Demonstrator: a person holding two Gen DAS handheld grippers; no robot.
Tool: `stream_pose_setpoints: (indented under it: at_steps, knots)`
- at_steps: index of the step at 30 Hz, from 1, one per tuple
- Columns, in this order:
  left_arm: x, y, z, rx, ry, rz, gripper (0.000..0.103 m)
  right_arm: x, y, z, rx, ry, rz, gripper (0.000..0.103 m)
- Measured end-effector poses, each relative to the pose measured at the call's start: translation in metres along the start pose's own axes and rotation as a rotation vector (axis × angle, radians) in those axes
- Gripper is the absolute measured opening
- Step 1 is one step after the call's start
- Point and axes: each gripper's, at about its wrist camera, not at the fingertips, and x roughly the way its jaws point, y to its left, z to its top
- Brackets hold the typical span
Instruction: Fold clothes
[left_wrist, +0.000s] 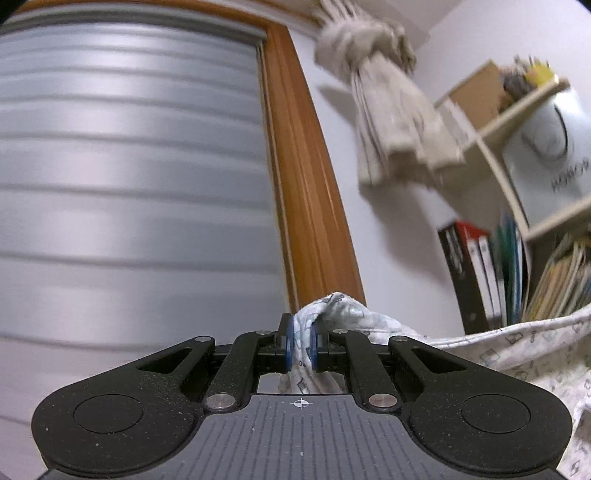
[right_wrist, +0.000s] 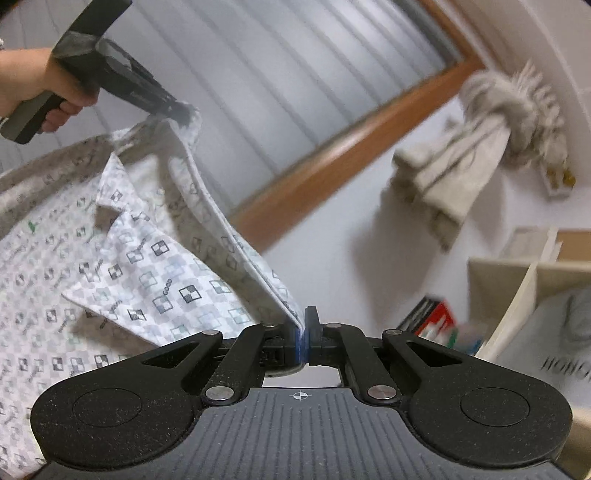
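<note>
- Holding a bunched fold of the patterned shirt (left_wrist: 334, 325), the left gripper (left_wrist: 300, 345) has its blue pads (left_wrist: 289, 345) pressed on the cloth from both sides, with a thick wad between them.
- From that grip the shirt runs off to the gripper's right and hangs below it along the right edge of the left wrist view.
- The right gripper (right_wrist: 301, 338) is pinched almost fully together on a thin hemmed edge of the same shirt, which rises from its tips up and to its left.
- In the right wrist view the shirt (right_wrist: 122, 254) spreads wide on the gripper's left, white with small grey and blue checked squares, its collar area folded over.
- At the far upper left of that view a person's hand (right_wrist: 48, 88) grips the handle of the left gripper (right_wrist: 177, 109), whose tips are buried in the shirt's upper edge.
- Ahead of both grippers is a grey slatted shutter (left_wrist: 129, 166) in a wooden frame (left_wrist: 306, 177).
- To the right of the frame a knotted beige curtain (left_wrist: 384, 103) hangs on the white wall.
- Farther to the gripper's right stands a pale shelf (left_wrist: 495, 147) with binders (left_wrist: 476, 273) and a white bag; the pictures are blurred there.
</note>
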Motion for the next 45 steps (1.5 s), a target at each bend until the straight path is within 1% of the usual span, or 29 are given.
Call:
stream_pose_setpoints:
  at_steps: [2,5,11,14,15,16,17,18,19,20,21,22,23,24,25,27,30,32,33,34,35,37,38,39,40,42,43,44,45]
  knots:
    - [0.022,-0.012,-0.030,0.007,0.059,-0.032,0.010,0.017,0.006,-0.026,0.001,0.048,0.006,0.003]
    - [0.061,-0.045,-0.087,0.028,0.161,-0.095,0.010,0.043,0.016,-0.077,0.003,0.138,0.021,0.003]
    - [0.125,-0.123,-0.220,0.041,0.366,-0.232,0.010,0.093,0.043,-0.199,0.041,0.325,0.061,0.003]
    - [0.149,-0.163,-0.288,0.046,0.494,-0.294,0.012,0.116,0.064,-0.264,0.085,0.432,0.103,0.004]
    - [0.155,-0.176,-0.311,0.049,0.550,-0.326,0.016,0.124,0.073,-0.287,0.104,0.479,0.126,0.004]
    - [0.160,-0.187,-0.331,0.049,0.617,-0.365,0.019,0.131,0.081,-0.307,0.130,0.529,0.156,0.008]
    - [0.165,-0.197,-0.351,0.048,0.685,-0.406,0.035,0.137,0.090,-0.327,0.156,0.579,0.195,0.012]
    - [0.168,-0.205,-0.369,0.040,0.753,-0.453,0.048,0.141,0.099,-0.346,0.187,0.624,0.235,0.024]
    - [0.168,-0.210,-0.383,0.032,0.794,-0.485,0.051,0.143,0.107,-0.363,0.215,0.659,0.267,0.036]
    - [0.167,-0.215,-0.397,0.023,0.830,-0.513,0.061,0.144,0.115,-0.379,0.242,0.694,0.299,0.038]
    - [0.166,-0.217,-0.406,0.028,0.858,-0.532,0.074,0.141,0.122,-0.391,0.262,0.694,0.284,0.042]
    - [0.165,-0.220,-0.415,0.037,0.884,-0.549,0.078,0.139,0.122,-0.397,0.295,0.691,0.286,0.049]
    - [0.166,-0.222,-0.419,0.056,0.898,-0.560,0.079,0.137,0.121,-0.402,0.329,0.689,0.290,0.053]
    - [0.165,-0.223,-0.421,0.077,0.901,-0.565,0.079,0.135,0.121,-0.407,0.362,0.687,0.294,0.061]
    - [0.165,-0.223,-0.424,0.098,0.902,-0.568,0.080,0.131,0.118,-0.410,0.387,0.680,0.292,0.063]
    - [0.168,-0.221,-0.422,0.103,0.906,-0.567,0.081,0.120,0.111,-0.414,0.435,0.665,0.286,0.064]
    - [0.165,-0.209,-0.417,0.072,0.896,-0.541,0.083,0.105,0.102,-0.421,0.506,0.643,0.278,0.065]
    - [0.156,-0.198,-0.411,0.041,0.878,-0.542,0.088,0.087,0.094,-0.419,0.529,0.589,0.182,0.065]
    - [0.148,-0.191,-0.408,0.025,0.865,-0.546,0.092,0.081,0.093,-0.416,0.544,0.566,0.165,0.065]
    - [0.136,-0.182,-0.405,0.010,0.851,-0.548,0.093,0.076,0.093,-0.414,0.564,0.537,0.172,0.063]
    - [0.127,-0.174,-0.403,-0.007,0.838,-0.548,0.093,0.071,0.097,-0.410,0.588,0.506,0.194,0.056]
    - [0.109,-0.154,-0.401,-0.057,0.826,-0.535,0.094,0.065,0.110,-0.404,0.644,0.482,0.264,0.040]
    - [0.099,-0.142,-0.402,-0.085,0.823,-0.524,0.096,0.065,0.122,-0.400,0.670,0.476,0.319,0.038]
    - [0.090,-0.130,-0.402,-0.098,0.821,-0.511,0.102,0.065,0.133,-0.397,0.695,0.469,0.375,0.036]
    - [0.082,-0.118,-0.402,-0.109,0.819,-0.498,0.102,0.065,0.145,-0.394,0.719,0.463,0.432,0.036]
    - [0.066,-0.092,-0.402,-0.125,0.819,-0.467,0.101,0.067,0.174,-0.387,0.727,0.471,0.514,0.036]
    - [0.059,-0.075,-0.401,-0.141,0.820,-0.430,0.101,0.068,0.189,-0.383,0.730,0.476,0.555,0.036]
    - [0.052,-0.057,-0.400,-0.160,0.821,-0.389,0.101,0.069,0.201,-0.380,0.720,0.477,0.577,0.036]
    - [0.046,-0.042,-0.399,-0.179,0.831,-0.367,0.101,0.072,0.213,-0.377,0.713,0.483,0.593,0.036]
